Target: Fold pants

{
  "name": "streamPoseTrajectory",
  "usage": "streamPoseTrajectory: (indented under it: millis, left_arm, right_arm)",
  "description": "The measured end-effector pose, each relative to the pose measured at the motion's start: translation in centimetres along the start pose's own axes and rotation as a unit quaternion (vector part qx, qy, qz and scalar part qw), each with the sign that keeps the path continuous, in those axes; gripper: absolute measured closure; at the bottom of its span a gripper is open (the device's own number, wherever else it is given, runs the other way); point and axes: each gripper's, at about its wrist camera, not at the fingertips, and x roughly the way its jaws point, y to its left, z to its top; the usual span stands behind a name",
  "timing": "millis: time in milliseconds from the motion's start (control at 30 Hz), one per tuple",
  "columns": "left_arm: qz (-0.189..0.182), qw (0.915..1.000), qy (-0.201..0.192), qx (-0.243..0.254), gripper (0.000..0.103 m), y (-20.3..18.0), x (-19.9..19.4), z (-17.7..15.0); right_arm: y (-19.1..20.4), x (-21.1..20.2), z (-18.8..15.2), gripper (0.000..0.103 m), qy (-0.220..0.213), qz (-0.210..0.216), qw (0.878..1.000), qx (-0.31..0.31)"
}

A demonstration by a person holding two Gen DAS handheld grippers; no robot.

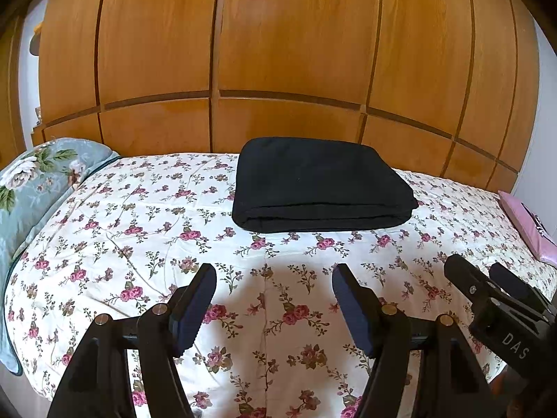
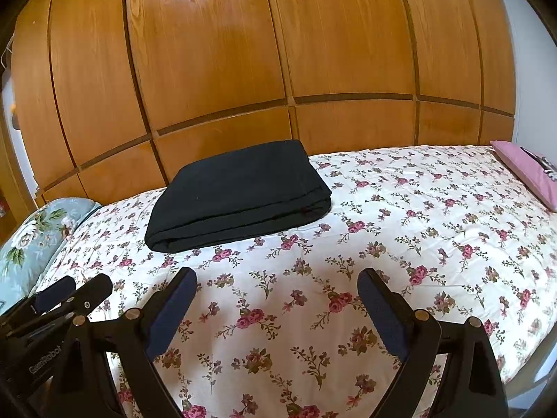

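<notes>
The left gripper [image 1: 274,273] hangs above the near part of the bed with its jaws spread wide and nothing between them, and the right gripper [image 2: 277,277] does the same just beside it, also wide apart and empty; each one shows at the edge of the other's view, the right gripper at the lower right of the left wrist view and the left gripper at the lower left of the right wrist view. Behind everything stands a big wooden wardrobe [image 1: 278,52] with tall door panels above and shorter panels below, running the whole width of the bed. The bed is covered with a white bedspread [image 1: 156,230] printed with small pink roses and green sprigs, fairly smooth with a few soft creases. On the far side of the bedspread, close to the wardrobe, lie the black pants [image 1: 320,184], folded into a thick, neat rectangle with the layered folded edge facing the grippers; they are well apart from both grippers and neither touches them. At the left end of the bed rests a pale blue pillow [image 1: 31,181] with large flowers and leaves on it. At the right end lies a small pink cushion [image 2: 529,170] with a dark mark on its top
</notes>
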Motion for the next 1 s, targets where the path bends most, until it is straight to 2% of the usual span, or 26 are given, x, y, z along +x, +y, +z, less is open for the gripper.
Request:
streamPoseTrajectory:
  millis: [1000]
  left_arm:
    - [0.011,0.9997,0.022,-0.006,0.033,0.5,1.3,-0.5]
  right_arm:
    - [-0.2,0.9,-0.5,0.009,0.019,-0.001,1.0,0.001]
